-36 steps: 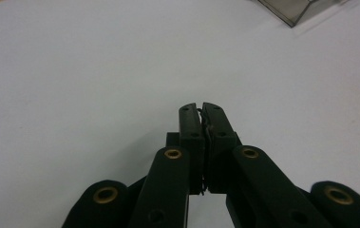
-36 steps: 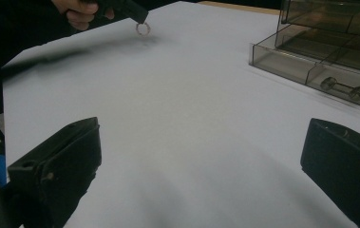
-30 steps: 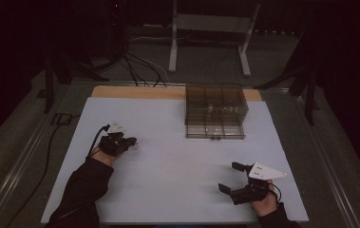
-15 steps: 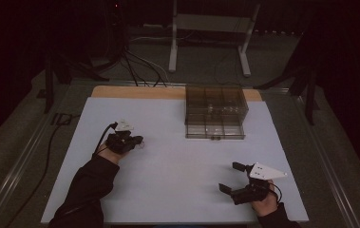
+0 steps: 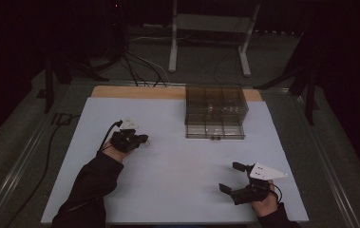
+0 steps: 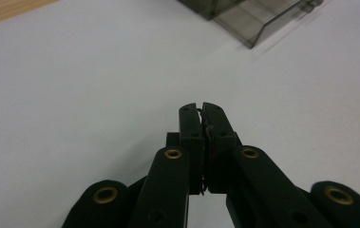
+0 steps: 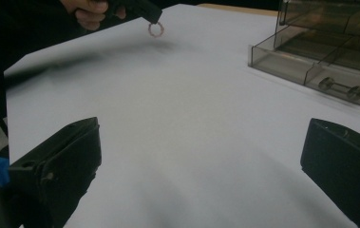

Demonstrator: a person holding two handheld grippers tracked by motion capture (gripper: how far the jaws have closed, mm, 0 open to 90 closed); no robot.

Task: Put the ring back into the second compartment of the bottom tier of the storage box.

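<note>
One white table (image 5: 177, 171) carries a smoky clear drawer box (image 5: 215, 111) at its far side. Nearer, the right gripper (image 5: 234, 178) rests spread wide, while the left gripper (image 5: 142, 140) hangs above the table, pinching a small, thin pinkish ring (image 7: 156, 30).

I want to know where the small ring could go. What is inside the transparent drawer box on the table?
The drawer box has dividers and looks mostly empty. Its lowest drawer stands pulled out, its handle facing forward. The dark plastic hides the back compartments. The left gripper holds the ring.
</note>
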